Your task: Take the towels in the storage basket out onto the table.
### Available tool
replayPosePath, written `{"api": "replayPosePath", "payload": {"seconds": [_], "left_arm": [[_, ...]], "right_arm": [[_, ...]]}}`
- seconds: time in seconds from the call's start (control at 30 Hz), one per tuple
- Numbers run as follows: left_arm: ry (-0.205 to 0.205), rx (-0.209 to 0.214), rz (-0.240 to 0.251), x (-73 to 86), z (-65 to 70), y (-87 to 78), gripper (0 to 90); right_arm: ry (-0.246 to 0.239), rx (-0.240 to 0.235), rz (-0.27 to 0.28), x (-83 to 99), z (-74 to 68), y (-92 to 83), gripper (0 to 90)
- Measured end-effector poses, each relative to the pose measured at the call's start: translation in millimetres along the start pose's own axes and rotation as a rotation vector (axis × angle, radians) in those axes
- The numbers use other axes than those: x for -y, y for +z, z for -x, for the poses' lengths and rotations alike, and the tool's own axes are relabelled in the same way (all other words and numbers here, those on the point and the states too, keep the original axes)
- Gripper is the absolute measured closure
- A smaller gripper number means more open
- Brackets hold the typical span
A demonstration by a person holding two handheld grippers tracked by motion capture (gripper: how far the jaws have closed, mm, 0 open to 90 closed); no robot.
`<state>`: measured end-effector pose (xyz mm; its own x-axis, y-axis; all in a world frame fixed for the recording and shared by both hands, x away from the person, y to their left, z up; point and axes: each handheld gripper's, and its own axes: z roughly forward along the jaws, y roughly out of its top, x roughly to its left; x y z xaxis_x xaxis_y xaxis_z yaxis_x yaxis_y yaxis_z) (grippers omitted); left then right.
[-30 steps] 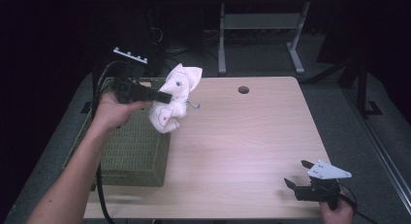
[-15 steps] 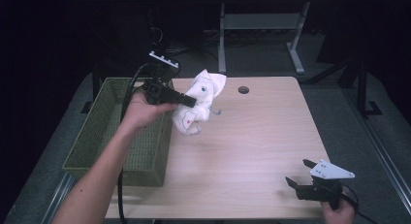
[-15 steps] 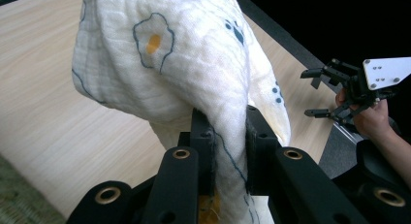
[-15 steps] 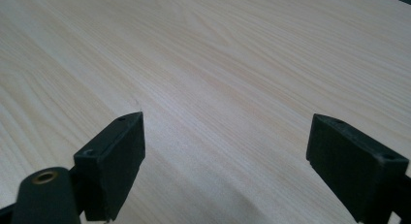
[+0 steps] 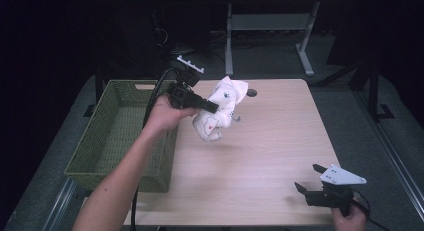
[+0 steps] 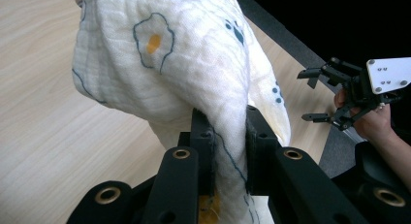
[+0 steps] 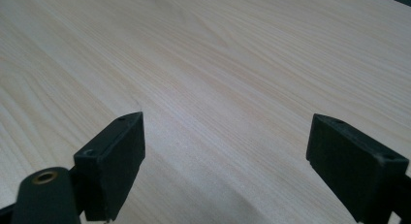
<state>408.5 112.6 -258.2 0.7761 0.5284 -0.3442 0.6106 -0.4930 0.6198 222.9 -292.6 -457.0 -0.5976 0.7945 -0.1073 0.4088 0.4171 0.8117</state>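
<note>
High view showed a light wooden table with a green woven basket lying at its 9 o'clock edge. The left gripper was up in the air at about 11 o'clock, past the basket's rim, with the person's left hand around it. Its jaws were squeezed tight on a soft white cloth with little printed pictures. The cloth hung bunched up above the table, and its lowest bit looked close to the wood; whether it touched was hard to tell.

From the left gripper view, the cloth covered most of the jaws, so their tips were hidden. Fried-egg shapes and dark paw prints showed on it. Its lower end was cut off at the bottom edge.

Down at 5 o'clock the right gripper sat low near the table's edge. The right hand was partly cut off. Its jaws stood wide apart in the right gripper view, holding nothing, with bare wood between them.

A small dark round hole sat at 12 o'clock.
</note>
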Motion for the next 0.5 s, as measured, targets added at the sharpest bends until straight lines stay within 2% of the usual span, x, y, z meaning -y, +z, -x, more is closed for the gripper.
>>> {"api": "replayPosePath", "payload": {"seconds": [0.5], "left_arm": [[-0.007, 0.012, -0.026, -11.8, 2.4, 26.9, 78.0]], "right_arm": [[0.008, -0.003, 0.001, -0.2, -0.6, -0.4, 13.5]]}}
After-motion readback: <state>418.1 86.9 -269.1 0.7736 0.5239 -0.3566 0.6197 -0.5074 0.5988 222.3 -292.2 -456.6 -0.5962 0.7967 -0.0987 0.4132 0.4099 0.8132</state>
